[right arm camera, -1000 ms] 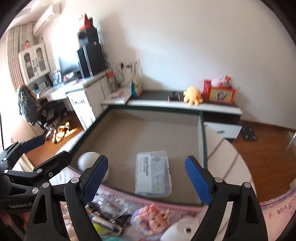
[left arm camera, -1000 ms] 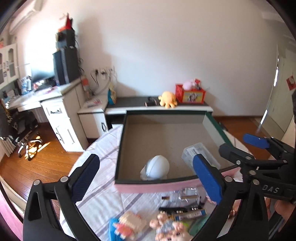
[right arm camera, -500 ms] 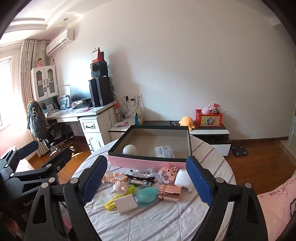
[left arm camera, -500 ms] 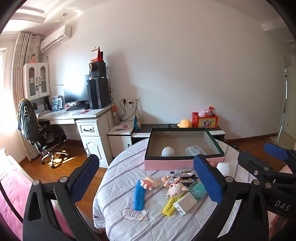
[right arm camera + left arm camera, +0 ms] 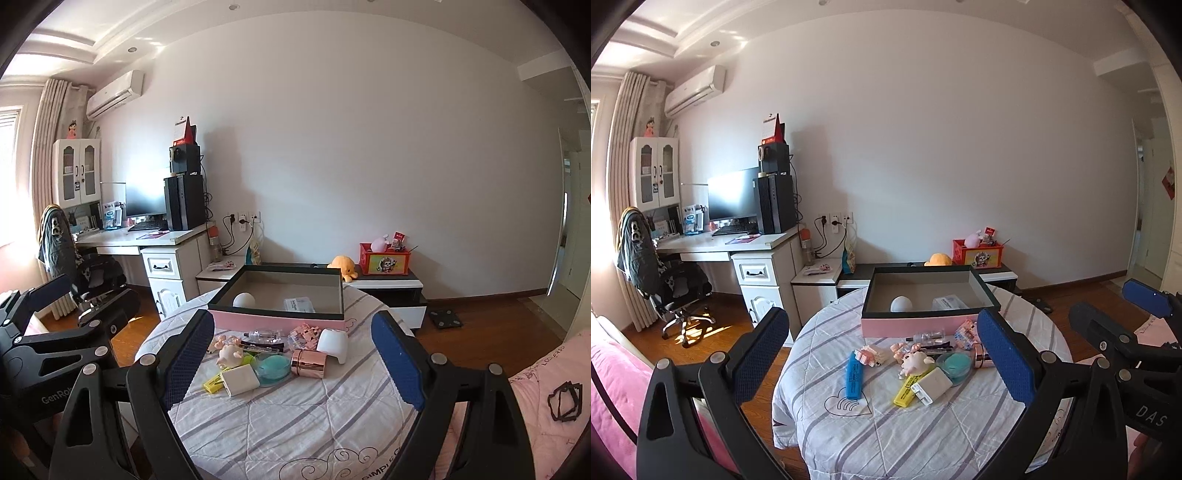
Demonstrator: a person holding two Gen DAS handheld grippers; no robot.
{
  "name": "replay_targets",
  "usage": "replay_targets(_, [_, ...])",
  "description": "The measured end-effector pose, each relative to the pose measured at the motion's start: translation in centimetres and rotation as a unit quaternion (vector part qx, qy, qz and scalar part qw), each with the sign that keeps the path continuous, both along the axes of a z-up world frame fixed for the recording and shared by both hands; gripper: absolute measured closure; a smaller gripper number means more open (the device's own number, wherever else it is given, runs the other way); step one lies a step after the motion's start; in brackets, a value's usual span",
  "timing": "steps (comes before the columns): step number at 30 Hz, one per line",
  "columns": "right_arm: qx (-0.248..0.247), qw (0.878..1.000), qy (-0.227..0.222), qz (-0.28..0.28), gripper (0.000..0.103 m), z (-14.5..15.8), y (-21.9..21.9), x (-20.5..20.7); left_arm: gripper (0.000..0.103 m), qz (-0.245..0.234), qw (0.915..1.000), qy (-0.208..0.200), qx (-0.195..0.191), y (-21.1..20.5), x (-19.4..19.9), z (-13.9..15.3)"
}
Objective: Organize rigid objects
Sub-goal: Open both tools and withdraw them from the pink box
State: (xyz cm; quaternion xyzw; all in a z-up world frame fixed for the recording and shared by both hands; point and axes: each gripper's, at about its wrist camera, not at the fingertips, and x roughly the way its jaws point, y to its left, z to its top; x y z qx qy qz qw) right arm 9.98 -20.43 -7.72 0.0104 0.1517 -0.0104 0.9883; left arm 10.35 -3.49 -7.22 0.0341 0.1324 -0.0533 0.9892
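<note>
Left claw point(image 5: 886, 354) pad — covering rose-gold canister point(image 5: 981, 359)

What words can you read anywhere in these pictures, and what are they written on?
"DAS": on the right gripper, the rest cut off.
"GenRo": on the left gripper, the rest hidden.
"SIMPLE": on the tablecloth edge, cut off.
Too small or blurred: the print on the blue highlighter, the yellow highlighter and the clear case in the box.

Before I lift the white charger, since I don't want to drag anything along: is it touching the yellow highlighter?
Touching. The left wrist view shows the white charger lying across the yellow highlighter's upper end, with no gap between them.
</note>
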Motion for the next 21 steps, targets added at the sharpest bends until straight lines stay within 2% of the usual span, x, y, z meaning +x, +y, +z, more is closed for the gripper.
replay_targets(8, [-0.001, 1.000, -0.002, 0.000, 0.015, 0.0, 0.2, -0.8, 0.000, 0.001, 1.0000, -0.004, 0.002, -0.1, -0.5, 0.1])
replay_targets(14, [0.001, 1.000, 0.008, 0.001, 0.015, -0.9, 0.2, -0.5, 0.000, -0.002, 0.9999, 0.010, 0.003, -0.3, 0.3, -0.8])
replay_targets(17, [0.002, 1.000, 0.023, 0.007, 0.015, -1.9, 0.0, 0.3, 0.000, -0.014, 0.9994, 0.031, 0.006, -0.2, 1.4, -2.1])
replay_targets(21, [0.004, 0.998, 0.060, 0.010, 0.015, -4.1, -0.3, 2.4, 0.000, -0.025, 0.9962, 0.083, 0.002, 0.3, 3.7, -4.6])
